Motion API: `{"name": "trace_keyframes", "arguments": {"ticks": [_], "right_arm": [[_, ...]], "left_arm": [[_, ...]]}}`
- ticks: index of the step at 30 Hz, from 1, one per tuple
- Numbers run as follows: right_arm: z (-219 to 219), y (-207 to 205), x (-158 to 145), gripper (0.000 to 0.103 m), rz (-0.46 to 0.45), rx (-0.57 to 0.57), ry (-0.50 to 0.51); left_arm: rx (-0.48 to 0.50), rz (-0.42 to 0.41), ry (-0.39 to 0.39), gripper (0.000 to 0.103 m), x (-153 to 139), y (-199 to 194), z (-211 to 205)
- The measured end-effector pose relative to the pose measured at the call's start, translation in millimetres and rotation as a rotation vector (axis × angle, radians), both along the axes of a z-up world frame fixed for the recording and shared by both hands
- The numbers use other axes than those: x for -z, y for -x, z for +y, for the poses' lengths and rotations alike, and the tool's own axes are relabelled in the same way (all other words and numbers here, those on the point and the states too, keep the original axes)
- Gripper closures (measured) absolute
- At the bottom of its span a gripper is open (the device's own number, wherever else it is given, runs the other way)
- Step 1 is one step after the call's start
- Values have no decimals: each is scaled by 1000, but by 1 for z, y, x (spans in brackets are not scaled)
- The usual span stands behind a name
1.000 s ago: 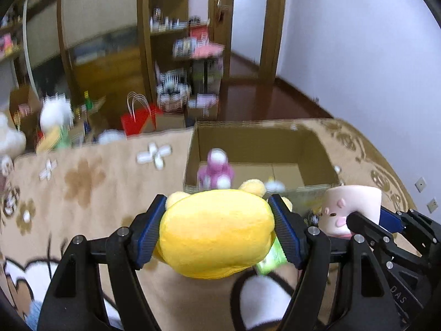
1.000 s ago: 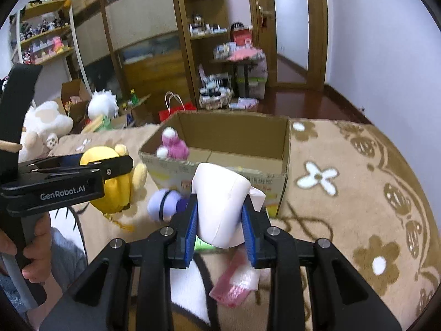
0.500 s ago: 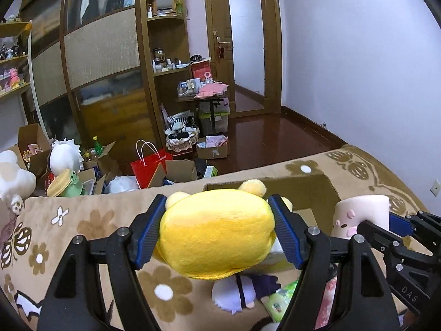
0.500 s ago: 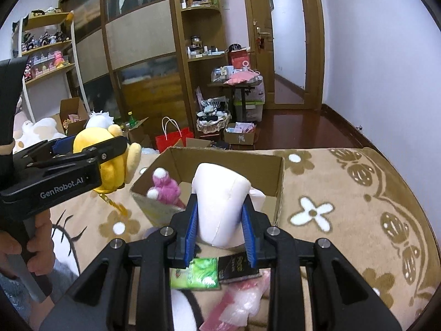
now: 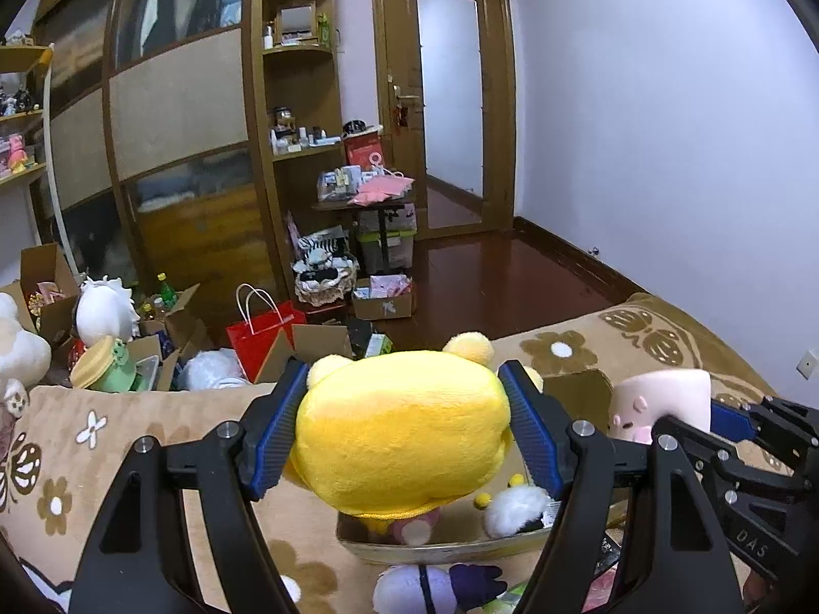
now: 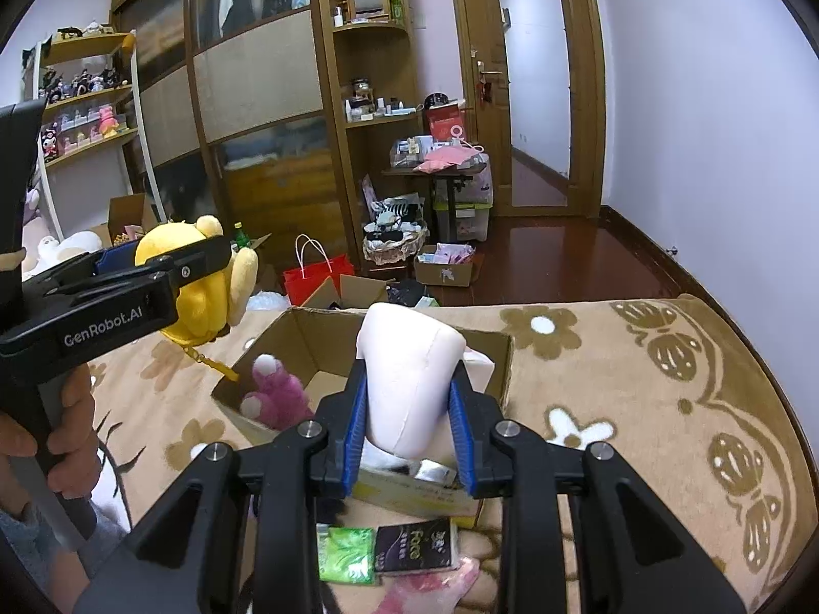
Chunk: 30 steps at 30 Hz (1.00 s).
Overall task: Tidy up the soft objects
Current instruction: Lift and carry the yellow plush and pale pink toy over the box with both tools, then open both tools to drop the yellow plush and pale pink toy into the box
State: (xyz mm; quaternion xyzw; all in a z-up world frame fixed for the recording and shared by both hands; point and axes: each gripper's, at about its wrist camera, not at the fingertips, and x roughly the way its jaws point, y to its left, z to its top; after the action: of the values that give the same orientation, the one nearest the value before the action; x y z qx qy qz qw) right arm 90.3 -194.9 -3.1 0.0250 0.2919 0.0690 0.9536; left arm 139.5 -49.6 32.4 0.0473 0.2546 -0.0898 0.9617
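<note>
My left gripper (image 5: 402,430) is shut on a yellow plush bear (image 5: 399,430), held in the air above the near-left side of the open cardboard box (image 6: 302,327). The same yellow plush bear (image 6: 205,286) shows at the left of the right wrist view, up over the box's left corner. My right gripper (image 6: 409,414) is shut on a pale pink marshmallow plush (image 6: 409,378), which hangs over the box's near wall. That marshmallow plush (image 5: 660,404) also appears at the right of the left wrist view. A magenta plush (image 6: 276,394) lies inside the box.
The box sits on a beige flowered blanket (image 6: 614,389). A purple-and-white plush (image 5: 435,588), a green packet (image 6: 345,555), a black packet (image 6: 417,545) and a pink item lie in front of the box. A hand (image 6: 66,440) grips the left tool. Beyond the bed stands cluttered floor and shelving.
Both grippers have risen and moved forward with their plushes toward the box. The view has tilted up, so the room beyond now fills the frames and the box sits lower.
</note>
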Motion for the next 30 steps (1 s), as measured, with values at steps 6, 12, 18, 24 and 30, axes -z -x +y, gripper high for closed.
{"name": "trace_keyframes", "arguments": {"ticks": [6,12,18,24,30], "right_arm": [[-5,-16,7,71,17,-6,-6],[-8,-26,23,70,58,-18,-32],[-6,-31,38,65,105,-34,-60],[-3,-30,45,63,127,-43,-54],[-3,-29,45,52,124,-39,-56]], "left_arm": [[27,48,-9,28,16,-14,-12],[43,124,-33,26,38,-30,-19],[57,213,-25,24,59,-41,-21],[43,228,-41,15,65,-42,-19],[39,235,-63,6,66,-40,-21]]}}
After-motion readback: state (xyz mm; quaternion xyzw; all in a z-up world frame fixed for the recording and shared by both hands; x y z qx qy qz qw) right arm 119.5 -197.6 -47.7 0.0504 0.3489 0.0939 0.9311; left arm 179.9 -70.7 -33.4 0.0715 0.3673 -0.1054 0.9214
